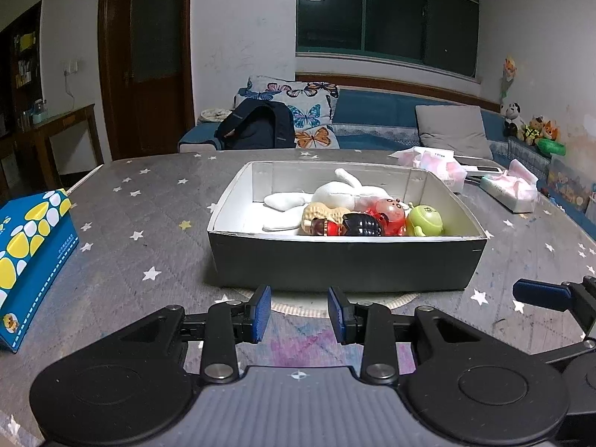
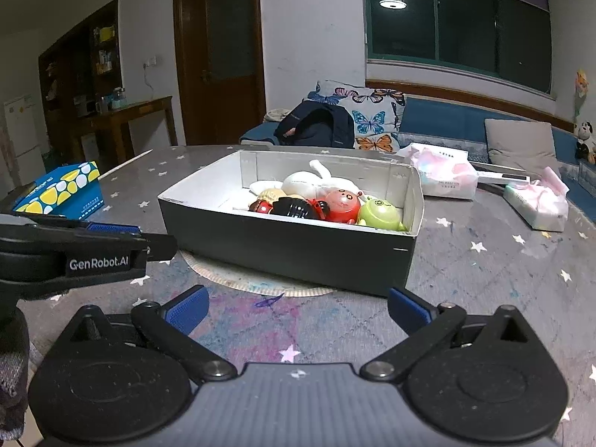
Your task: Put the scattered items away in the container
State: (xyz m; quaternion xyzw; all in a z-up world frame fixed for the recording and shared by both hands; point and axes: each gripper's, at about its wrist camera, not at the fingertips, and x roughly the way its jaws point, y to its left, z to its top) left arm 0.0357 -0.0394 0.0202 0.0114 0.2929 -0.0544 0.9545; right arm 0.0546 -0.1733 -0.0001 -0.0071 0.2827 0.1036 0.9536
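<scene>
Both tools are hovering low over the near edge of the table [image 1: 111,223], just in front of the box [image 1: 346,260]. The left tool [image 1: 298,314] is partly open with a moderate gap between its blue pads, gripping nothing. The right tool [image 2: 296,309] is spread wide and is also carrying nothing.

The box is sitting toward the middle of the table on a round mat [image 2: 260,283]. Inside it a white stuffed toy [image 1: 335,193], a peanut-shaped toy [image 1: 322,214], a dark figure [image 1: 357,225], a red toy [image 1: 391,216] and a green toy [image 1: 424,219] are lying bunched against the near wall.

No loose toy is showing on the table, so the tidying looks nearly or fully finished. The sensible thing now is scanning the table edges for anything missed, keeping both tools clear of the box wall so it is not nudged off the mat. The tissue packs [image 2: 443,175] at the far right edge and the blue carton [image 1: 29,260] at the left edge probably are not part of the job.
</scene>
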